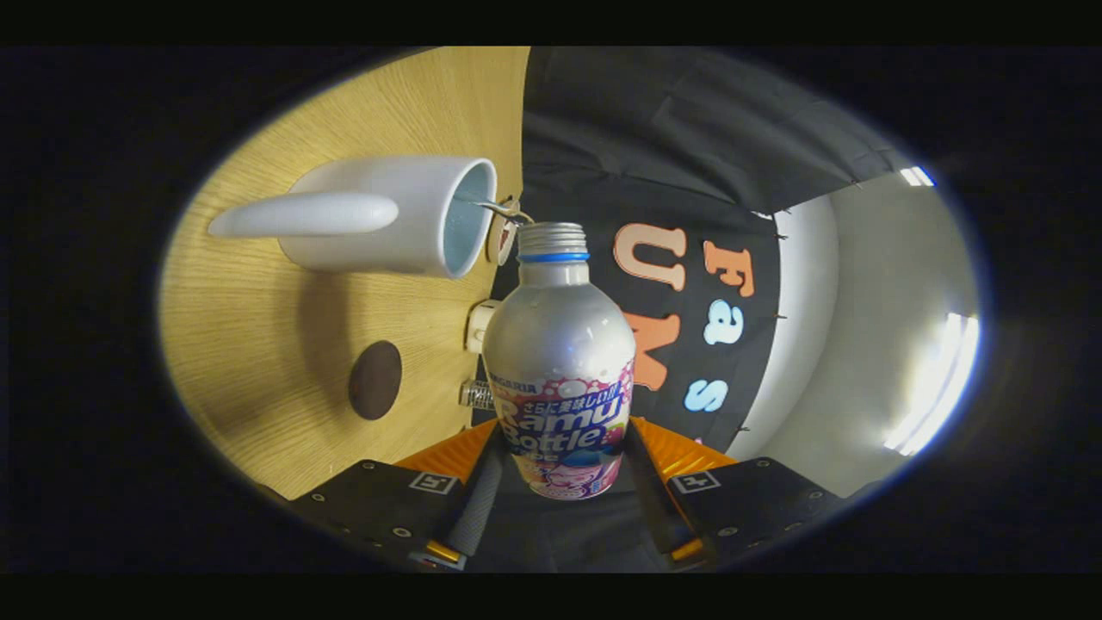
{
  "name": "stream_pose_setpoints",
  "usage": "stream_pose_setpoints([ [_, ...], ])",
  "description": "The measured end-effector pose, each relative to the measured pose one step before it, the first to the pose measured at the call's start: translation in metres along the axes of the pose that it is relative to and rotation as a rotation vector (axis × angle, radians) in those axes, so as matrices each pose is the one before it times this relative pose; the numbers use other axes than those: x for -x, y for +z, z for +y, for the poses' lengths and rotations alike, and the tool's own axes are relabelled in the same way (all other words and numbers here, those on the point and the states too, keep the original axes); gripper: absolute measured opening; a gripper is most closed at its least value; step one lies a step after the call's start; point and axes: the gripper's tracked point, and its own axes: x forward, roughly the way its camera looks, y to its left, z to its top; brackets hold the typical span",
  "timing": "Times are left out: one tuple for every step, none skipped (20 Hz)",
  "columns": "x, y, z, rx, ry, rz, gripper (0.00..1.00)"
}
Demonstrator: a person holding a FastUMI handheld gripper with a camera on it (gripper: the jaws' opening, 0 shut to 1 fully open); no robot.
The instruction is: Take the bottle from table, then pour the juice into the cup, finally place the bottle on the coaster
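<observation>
The hand-held gripper [564,469] pinches the bottle [560,362], tipped toward the cup [387,215]; its mouth sits beside the rim, so juice could spill onto the table [258,344].

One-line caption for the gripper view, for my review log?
Hand-held gripper shut on the tilted, uncapped bottle, its mouth by the white cup's rim; brown coaster on the table.

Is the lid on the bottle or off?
Off. The bottle, clamped between the gripper's jaws, shows bare screw threads above its blue ring, and its mouth points toward the white cup.
</observation>
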Motion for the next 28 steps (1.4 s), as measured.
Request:
stream_pose_setpoints([
  [-0.00029,0.00070,-0.00068,0.00419,0.00083,-0.00300,0.75],
  [0.00039,0.00085,-0.00025,0.00290,-0.00156,-0.00394,0.74],
  [0.00080,0.00045,0.00084,0.00306,0.00465,0.00069,0.74],
  [-0.00071,-0.00082,0.00020,0.00475,0.00255,0.00228,0.74],
  [-0.00061,-0.00049,0.00036,0.00442,0.00290,0.00240,0.74],
  [0.00047,0.00004,0.00035,0.00224,0.00304,0.00222,0.74],
  [0.00054,0.00007,-0.00010,-0.00066,0.00370,0.00065,0.75],
  [-0.00012,-0.00002,0.00101,-0.00200,0.00629,0.00090,0.75],
  [-0.00017,-0.00019,-0.00039,0.00367,0.00203,-0.00071,0.75],
  [0.00040,0.00103,-0.00061,0.00736,0.00001,-0.00159,0.74],
  [-0.00090,0.00017,-0.00021,0.00783,0.00010,-0.00054,0.74],
  [-0.00008,0.00011,-0.00059,0.00648,0.00110,-0.00108,0.74],
  [0.00047,0.00083,-0.00003,0.00207,0.00328,-0.00030,0.74],
  [0.00058,0.00042,0.00006,0.00082,0.00317,-0.00005,0.74],
  [0.00003,0.00028,0.00030,0.00132,0.00430,-0.00064,0.74],
  [0.00072,0.00067,0.00049,0.00288,0.00539,-0.00055,0.74],
  [-0.00065,0.00007,0.00034,0.00440,0.00594,-0.00151,0.74],
  [0.00049,0.00071,0.00046,0.00432,0.00246,-0.00033,0.74],
  [-0.00011,0.00013,0.00021,0.00343,0.00535,0.00007,0.74],
  [-0.00008,0.00015,0.00009,0.00230,0.00320,-0.00015,0.74],
  [-0.00015,0.00018,-0.00025,0.00348,-0.00048,-0.00150,0.74],
  [0.00010,-0.00026,-0.00021,0.00248,-0.00174,0.00127,0.74],
  [-0.00005,0.00095,-0.00021,0.00062,0.00109,-0.00054,0.74],
  [0.00051,0.00058,-0.00112,-0.00007,-0.00434,-0.00058,0.74],
  [0.00019,-0.00026,-0.00038,0.00313,-0.00040,0.00055,0.74],
  [0.00064,0.00068,-0.00088,0.00423,-0.00265,0.00055,0.74],
  [0.00034,-0.00068,0.00053,0.00337,-0.00136,-0.00106,0.74],
  [-0.00009,-0.00013,-0.00077,0.00412,-0.00251,-0.00002,0.74],
])
